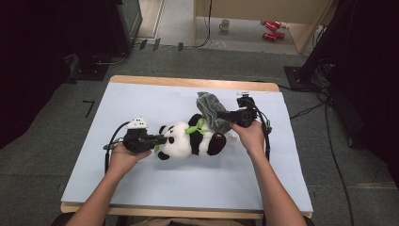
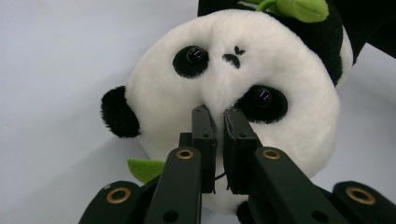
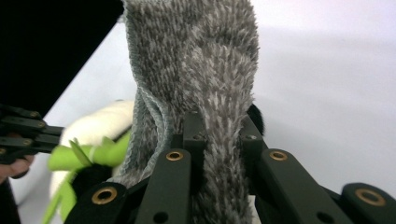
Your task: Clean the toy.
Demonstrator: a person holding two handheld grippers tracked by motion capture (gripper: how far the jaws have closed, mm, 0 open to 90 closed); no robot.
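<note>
Two grippers work on one soft toy here. The left gripper [image 2: 218, 112] has its jaws pinched almost together on a tuft of white plush at the face of the toy panda [image 1: 188, 139], which lies on its side on the pale blue worktop [image 1: 155, 188], straight ahead of that gripper's tips. The right gripper [image 3: 219, 123] is clamped on a fold of the grey fuzzy cloth [image 3: 196, 56], which rises ahead of its jaws and hangs down between them; beyond it, on the far side from the person's right hand [image 1: 249, 136], the cloth rests against the panda's body near the green leaf collar [image 3: 88, 156].

Likely trouble from here: the left gripper holds only a thin pinch of fur, so a pull from the other side could slip it free or drag the panda across the worktop. The cloth is thick and loose, so it may bunch or slide off the toy rather than settle around it, and its edge could catch on the leaf collar.

No container stands on the worktop; nothing is held inside anything.
</note>
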